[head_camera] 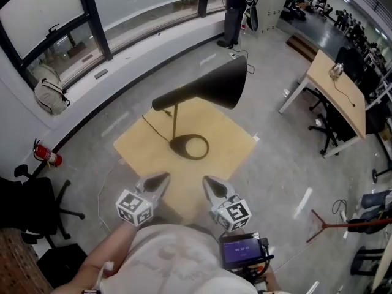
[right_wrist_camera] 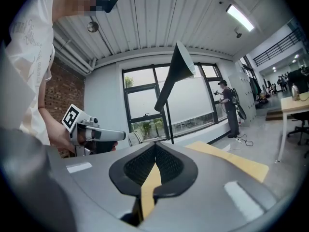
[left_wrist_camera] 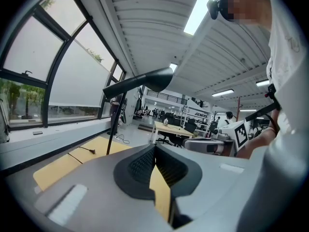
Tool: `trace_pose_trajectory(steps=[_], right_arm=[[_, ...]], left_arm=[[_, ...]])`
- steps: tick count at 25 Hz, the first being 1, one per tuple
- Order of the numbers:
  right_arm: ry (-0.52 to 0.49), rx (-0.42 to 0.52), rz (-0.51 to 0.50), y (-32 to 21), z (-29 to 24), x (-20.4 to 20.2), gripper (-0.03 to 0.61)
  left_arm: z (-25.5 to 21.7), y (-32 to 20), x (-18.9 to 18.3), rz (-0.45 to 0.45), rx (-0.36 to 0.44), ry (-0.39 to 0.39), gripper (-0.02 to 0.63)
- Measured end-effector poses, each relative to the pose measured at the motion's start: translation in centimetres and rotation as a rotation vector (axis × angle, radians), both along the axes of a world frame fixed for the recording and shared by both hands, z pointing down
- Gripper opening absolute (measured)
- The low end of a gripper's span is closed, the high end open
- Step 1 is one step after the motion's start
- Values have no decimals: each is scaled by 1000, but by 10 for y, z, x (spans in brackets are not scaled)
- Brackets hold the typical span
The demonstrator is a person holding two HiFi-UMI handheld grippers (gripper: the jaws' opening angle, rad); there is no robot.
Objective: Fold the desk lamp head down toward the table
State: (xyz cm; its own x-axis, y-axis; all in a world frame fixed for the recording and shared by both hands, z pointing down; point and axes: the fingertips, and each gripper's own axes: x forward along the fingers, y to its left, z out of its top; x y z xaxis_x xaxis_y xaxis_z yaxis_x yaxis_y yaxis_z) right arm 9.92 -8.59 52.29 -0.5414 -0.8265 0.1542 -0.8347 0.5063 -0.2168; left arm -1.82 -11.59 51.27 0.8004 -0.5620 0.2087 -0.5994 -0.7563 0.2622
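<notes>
A black desk lamp stands on a small wooden table [head_camera: 228,141]. Its cone-shaped head [head_camera: 211,86] sits high on a thin upright pole [head_camera: 175,120] above a round ring base [head_camera: 190,146]. The head tilts, wide mouth to the right. My left gripper [head_camera: 160,181] and right gripper [head_camera: 210,184] hover at the table's near edge, both shut and empty, short of the lamp. The lamp head [left_wrist_camera: 140,82] shows ahead and above in the left gripper view. It also rises over the jaws as the lamp head [right_wrist_camera: 175,74] in the right gripper view.
The lamp's cord [head_camera: 152,127] trails off the table's left side. A window ledge [head_camera: 122,54] runs behind, with a backpack [head_camera: 50,95] and a fire extinguisher [head_camera: 46,155] at left. A person [head_camera: 235,5] stands far back. A desk [head_camera: 338,90] and chairs fill the right.
</notes>
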Motion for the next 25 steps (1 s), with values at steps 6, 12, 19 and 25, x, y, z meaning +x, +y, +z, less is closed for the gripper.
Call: trace_pose_trajectory(steps=[6, 12, 19, 25], right_arm=[[-7, 5, 31, -6, -5, 8, 14], [11, 10, 93, -19, -8, 15, 14], [51, 39, 159, -37, -34, 21, 14], [96, 63, 197, -50, -54, 23, 14]], left_arm=[[4, -7, 3, 19, -15, -10, 2], [6, -23, 10, 89, -11, 0, 2], [2, -46, 21, 176, -12, 30, 2], [-5, -61, 25, 244, 9, 44, 2]])
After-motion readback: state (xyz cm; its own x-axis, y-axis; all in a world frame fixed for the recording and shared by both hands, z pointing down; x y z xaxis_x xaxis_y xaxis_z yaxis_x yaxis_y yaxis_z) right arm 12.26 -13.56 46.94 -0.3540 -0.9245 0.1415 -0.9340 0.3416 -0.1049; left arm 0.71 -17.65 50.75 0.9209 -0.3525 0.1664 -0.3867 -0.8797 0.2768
